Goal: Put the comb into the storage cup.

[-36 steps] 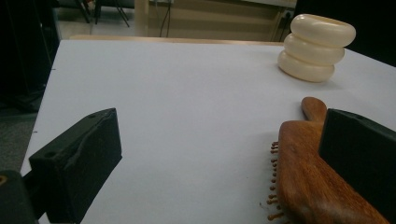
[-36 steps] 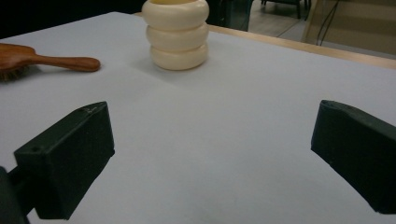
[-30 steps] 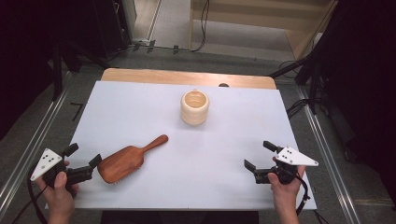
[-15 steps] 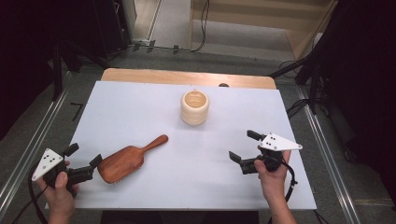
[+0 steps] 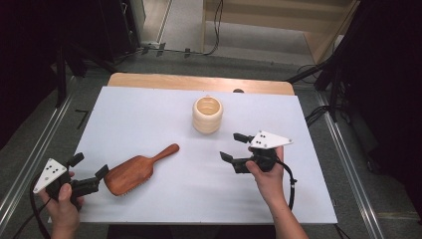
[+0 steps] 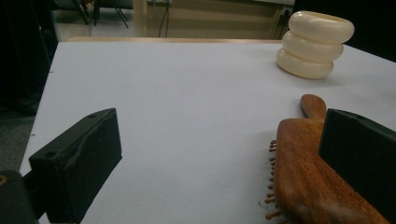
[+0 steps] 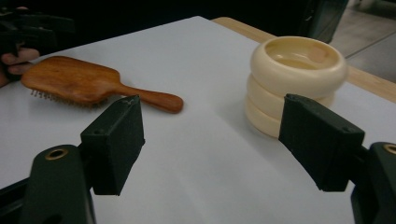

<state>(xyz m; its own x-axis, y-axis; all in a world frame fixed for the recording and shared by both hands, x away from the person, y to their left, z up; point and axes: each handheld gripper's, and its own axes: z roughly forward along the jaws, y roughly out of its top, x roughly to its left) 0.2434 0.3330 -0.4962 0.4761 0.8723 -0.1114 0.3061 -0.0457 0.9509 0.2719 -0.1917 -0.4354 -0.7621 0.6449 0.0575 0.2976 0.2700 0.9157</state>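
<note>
Fingers of our right gripper (image 5: pixel 233 147) stand wide apart and hold nothing; they hover over the white counter (image 5: pixel 149 114), pointing toward its middle. In the right gripper view, one finger (image 7: pixel 114 142) sits in front of the brush handle and the other (image 7: pixel 322 140) overlaps the base of the cream holder, though we touch neither. Our right hand (image 5: pixel 266 174) wraps the grip behind, with the grey plate on top and the cable trailing toward the counter's near edge.

Fingers of our left gripper (image 5: pixel 89 172) are also spread and grasp nothing. They sit at the near left corner, one finger tip just beside the head of the wooden hairbrush (image 5: pixel 137 172). In the left gripper view that finger (image 6: pixel 359 154) overlaps the brush's head, and we cannot tell whether it touches; the other finger (image 6: pixel 79 161) stands over bare counter. Our left hand (image 5: pixel 62 199) holds the grip from below.

The hairbrush lies bristles down on the counter, its handle pointing toward the middle. The ribbed cream holder (image 5: pixel 207 114), shaped like three stacked rings and open at the top, stands upright farther back, well apart from the brush and near our right gripper.
</note>
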